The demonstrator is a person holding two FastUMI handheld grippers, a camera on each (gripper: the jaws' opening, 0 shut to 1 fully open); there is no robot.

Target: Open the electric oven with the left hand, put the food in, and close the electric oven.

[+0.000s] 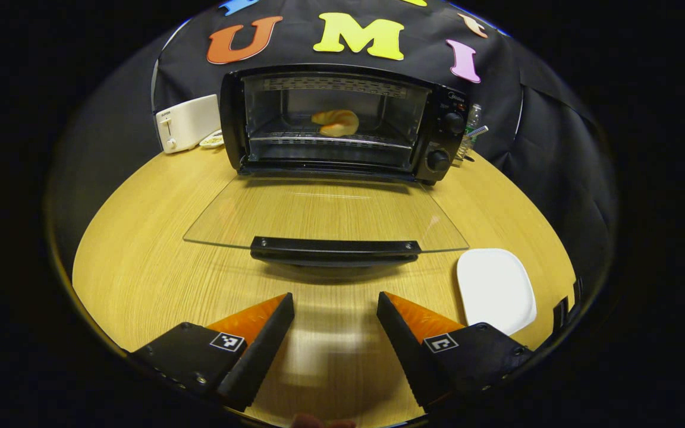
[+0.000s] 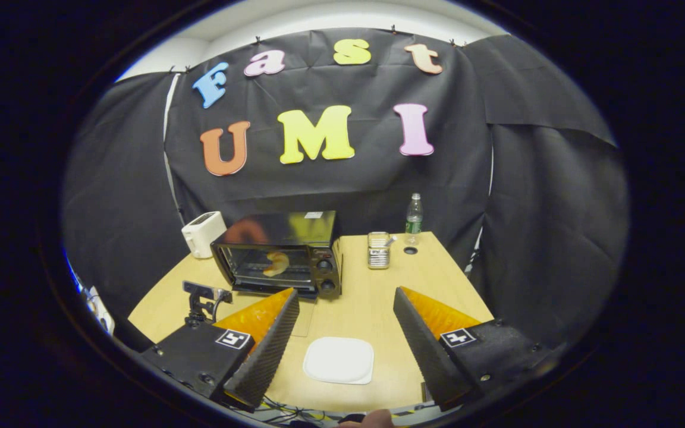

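oven (image 1: 342, 122) door (image 1: 324, 217) down flat, croissant (image 1: 336, 122) on rack inside, plate (image 1: 495, 289) bare. my left gripper (image 1: 335, 315) spread, empty, facing door handle (image 1: 335, 248) for closing. right gripper (image 2: 345, 324) spread, empty, held back.

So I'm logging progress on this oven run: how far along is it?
Done: the oven door lies folded down flat, and the bread sits on the rack inside; the white plate is bare. In hand: nothing; the left gripper hangs open just short of the door handle, and the right gripper is open too. Left: closing the door.
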